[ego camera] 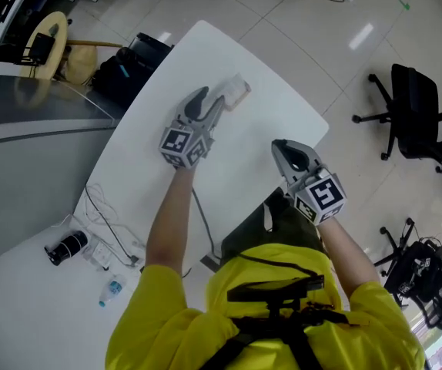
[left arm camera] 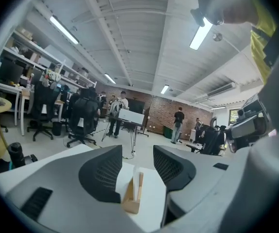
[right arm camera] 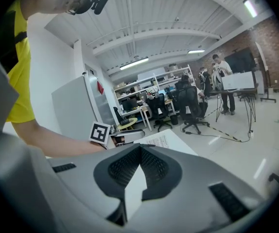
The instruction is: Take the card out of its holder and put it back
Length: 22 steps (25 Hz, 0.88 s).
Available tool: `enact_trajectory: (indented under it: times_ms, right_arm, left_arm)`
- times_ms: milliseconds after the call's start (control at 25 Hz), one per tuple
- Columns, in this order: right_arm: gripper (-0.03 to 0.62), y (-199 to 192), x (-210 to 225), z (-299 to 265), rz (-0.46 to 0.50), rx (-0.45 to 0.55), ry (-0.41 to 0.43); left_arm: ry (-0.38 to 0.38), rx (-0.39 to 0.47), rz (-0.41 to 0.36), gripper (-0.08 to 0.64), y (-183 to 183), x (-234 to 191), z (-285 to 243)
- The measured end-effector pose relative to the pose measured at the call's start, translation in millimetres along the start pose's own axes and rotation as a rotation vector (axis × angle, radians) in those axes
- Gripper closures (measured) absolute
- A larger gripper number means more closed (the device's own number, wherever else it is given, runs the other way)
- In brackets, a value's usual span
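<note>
Evidently the left claw [ego camera: 219,102] gapes wide around the card [left arm camera: 140,186], which stands seated in its holder [left arm camera: 131,203] near the surface's [ego camera: 236,172] far edge. The right claw [right arm camera: 140,147] is pinched empty, idle.

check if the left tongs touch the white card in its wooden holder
Apart. Left gripper view: left tongs open, gaps either side of the white card standing in its wooden holder.

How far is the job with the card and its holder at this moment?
Done: the card stands upright in its wooden holder on the table; whether it was already out once, I cannot tell. In hand: the left gripper is open, its fingers either side of the card, not pressing. The right gripper is shut, empty. Left: if not yet removed, grip, lift out, reinsert.
</note>
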State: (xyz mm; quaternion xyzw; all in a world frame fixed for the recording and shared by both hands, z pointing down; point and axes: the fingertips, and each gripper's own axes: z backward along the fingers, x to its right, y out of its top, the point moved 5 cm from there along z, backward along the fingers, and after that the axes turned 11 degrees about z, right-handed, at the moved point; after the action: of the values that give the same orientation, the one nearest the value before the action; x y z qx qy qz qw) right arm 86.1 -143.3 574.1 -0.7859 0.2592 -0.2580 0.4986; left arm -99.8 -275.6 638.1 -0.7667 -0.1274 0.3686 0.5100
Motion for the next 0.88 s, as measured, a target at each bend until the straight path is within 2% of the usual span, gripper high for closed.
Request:
enact_trajectory:
  times_ms: [280, 360, 560, 720, 880]
  right_arm:
    - [0.589, 71.9, 11.1, 20.3, 0.078, 0.094, -0.017]
    - [0.589, 89.8, 10.9, 29.1, 0.094, 0.125, -0.017]
    - [0.589, 128.8, 3.1, 46.8, 0.144, 0.199, -0.004]
    - [0.589, 150.0, -6.9, 58.1, 0.190, 0.237, 0.018]
    - [0.589, 164.7, -11.5, 63.8, 0.208, 0.267, 0.030]
  left_arm:
    - [0.175, 0.048, -0.065, 0.364, 63.7, 55.4, 82.7]
    - [0.222, 0.090, -0.057, 0.427, 77.5, 75.8, 110.5]
    - [0.312, 0.178, -0.008, 0.476, 103.3, 112.4, 166.5]
    - [0.343, 0.232, 0.031, 0.479, 111.8, 129.1, 197.0]
    - [0.357, 0.260, 0.007, 0.479, 124.4, 146.6, 213.9]
